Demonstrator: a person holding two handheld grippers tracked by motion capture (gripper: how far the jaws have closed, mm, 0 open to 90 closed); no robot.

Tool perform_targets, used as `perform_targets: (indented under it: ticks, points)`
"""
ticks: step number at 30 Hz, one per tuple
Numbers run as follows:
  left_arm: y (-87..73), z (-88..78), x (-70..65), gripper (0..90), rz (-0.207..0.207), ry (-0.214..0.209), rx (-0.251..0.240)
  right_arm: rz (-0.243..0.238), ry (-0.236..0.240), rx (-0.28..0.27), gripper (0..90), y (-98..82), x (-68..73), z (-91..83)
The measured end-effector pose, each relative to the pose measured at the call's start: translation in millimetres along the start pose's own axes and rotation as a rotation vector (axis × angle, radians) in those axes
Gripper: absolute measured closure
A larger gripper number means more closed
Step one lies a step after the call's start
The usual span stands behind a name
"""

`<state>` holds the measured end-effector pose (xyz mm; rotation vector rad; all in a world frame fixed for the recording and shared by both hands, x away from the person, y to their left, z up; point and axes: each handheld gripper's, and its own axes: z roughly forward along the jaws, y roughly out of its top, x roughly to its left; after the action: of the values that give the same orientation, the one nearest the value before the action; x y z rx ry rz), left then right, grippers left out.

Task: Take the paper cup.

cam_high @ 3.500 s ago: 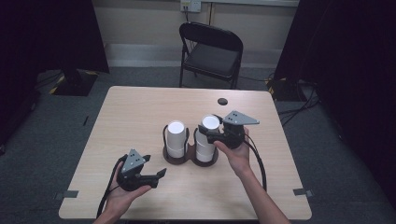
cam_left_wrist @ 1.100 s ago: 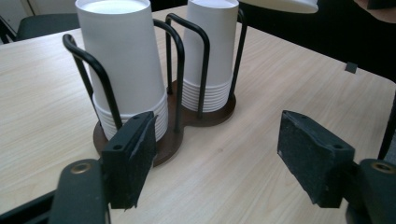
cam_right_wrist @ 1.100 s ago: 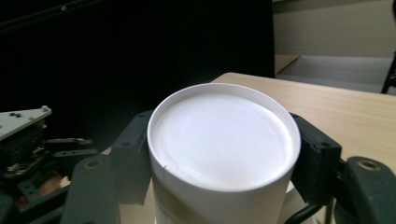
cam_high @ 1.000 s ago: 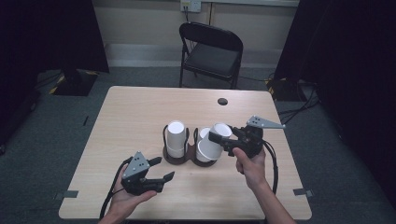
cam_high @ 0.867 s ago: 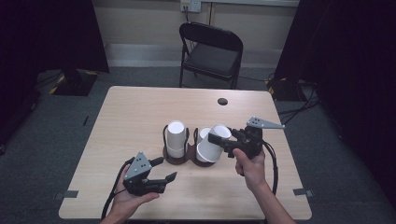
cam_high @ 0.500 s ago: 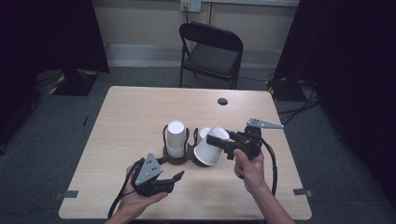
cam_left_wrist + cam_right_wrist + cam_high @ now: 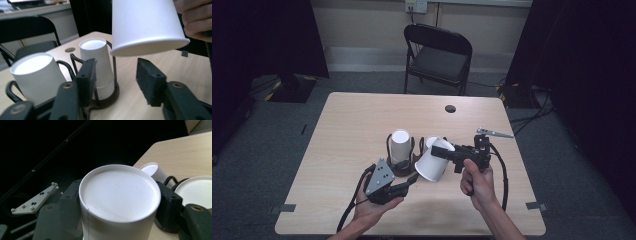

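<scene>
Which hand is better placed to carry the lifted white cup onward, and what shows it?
Right. The right gripper already clamps the tilted cup, lifted off the holder. The left gripper sits below it with nothing between its jaws.

lifted cup (image 7: 433, 161) right of cup holder (image 7: 404, 167).

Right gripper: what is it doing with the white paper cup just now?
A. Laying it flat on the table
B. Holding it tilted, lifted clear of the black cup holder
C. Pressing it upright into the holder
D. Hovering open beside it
B: the right gripper is shut on the white paper cup, which hangs tilted, rim down, above the table beside the black cup holder.
</scene>
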<state>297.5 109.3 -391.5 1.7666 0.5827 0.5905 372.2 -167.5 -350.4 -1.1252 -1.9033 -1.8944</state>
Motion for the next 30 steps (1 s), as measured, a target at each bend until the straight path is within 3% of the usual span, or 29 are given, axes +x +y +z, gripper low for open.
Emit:
perform_targets:
  ticks: [8,11,16,20,22,26,30]
  points:
    - [2.1,-4.2,-6.7,65.8,0.055,0.036,-0.032,0.004,0.037,0.028,33.6,-4.7,7.7,12.1]
    - [3.0,-3.3,-7.4,68.8,0.048,0.043,-0.048,0.005,0.047,0.037,33.6,-6.0,10.2,16.1]
    - [4.0,-1.8,-9.2,69.5,0.047,0.057,-0.071,0.049,0.072,0.043,33.6,-8.1,12.1,21.4]
    - [3.1,-1.2,-6.7,68.9,-0.029,0.065,-0.097,0.082,0.099,0.049,33.6,-10.1,12.7,25.9]
    - [2.7,-1.3,-7.4,70.8,-0.009,0.061,-0.089,0.091,0.096,0.053,33.5,-11.3,12.8,27.9]
    - [1.5,-1.5,-3.6,78.3,-0.021,0.048,-0.088,0.084,0.099,0.050,32.7,-11.3,12.0,27.9]
    - [1.1,-1.5,0.2,81.3,-0.065,0.026,-0.088,0.081,0.088,0.048,30.4,-12.9,9.9,29.3]
